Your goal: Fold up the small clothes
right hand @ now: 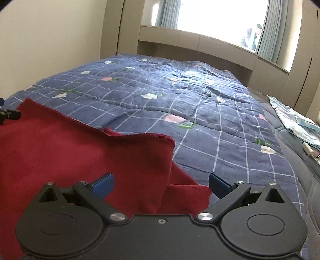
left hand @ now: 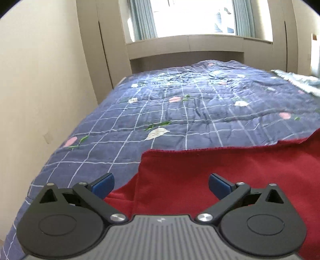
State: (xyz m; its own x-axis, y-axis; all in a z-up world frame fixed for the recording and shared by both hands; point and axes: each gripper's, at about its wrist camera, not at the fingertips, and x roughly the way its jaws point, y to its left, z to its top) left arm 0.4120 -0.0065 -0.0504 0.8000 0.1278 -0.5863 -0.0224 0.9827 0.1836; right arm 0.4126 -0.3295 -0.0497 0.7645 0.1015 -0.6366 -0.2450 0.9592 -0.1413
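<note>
Both grippers' fingers [left hand: 104,185] [right hand: 104,185] spread wide, empty, over red garment [left hand: 220,170] [right hand: 60,150].

Daylight pours in from the window [left hand: 192,18] at the far end of the room, blown out to near white in both views — no detail survives in the glass. The bedspread [left hand: 180,112] is evenly lit, soft shadows only in its wrinkles. Both pictures are slightly soft, smeared toward the far right edge. Fisheye distortion bows the wall [left hand: 40,80] and window frame, and the corners go dark.
</note>
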